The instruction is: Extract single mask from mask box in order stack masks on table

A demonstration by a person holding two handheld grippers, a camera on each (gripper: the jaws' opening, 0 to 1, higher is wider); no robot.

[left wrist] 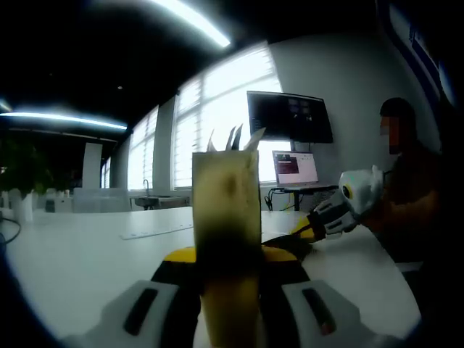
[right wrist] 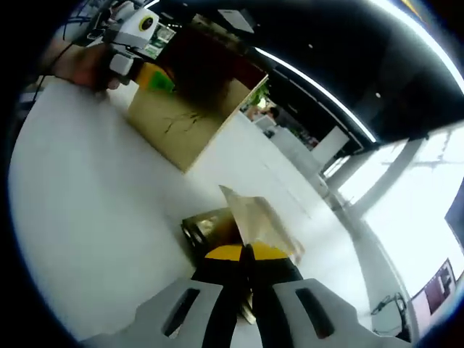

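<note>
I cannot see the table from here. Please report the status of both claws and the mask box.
Left claw shut on mask box, upright on table. Right claw shut on a wrapped mask. Nothing in the way.

We see a tan mask box (left wrist: pixel 225 217) with a dark smudged patch, on a white table (left wrist: pixel 80 261). Our grippers' jaws are black, with yellow bases and pale grey housings.

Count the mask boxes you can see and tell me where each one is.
1. The mask box stands on the white table, held by the left claw. The right claw pinches a wrapped mask. More boxes may be hidden.
</note>
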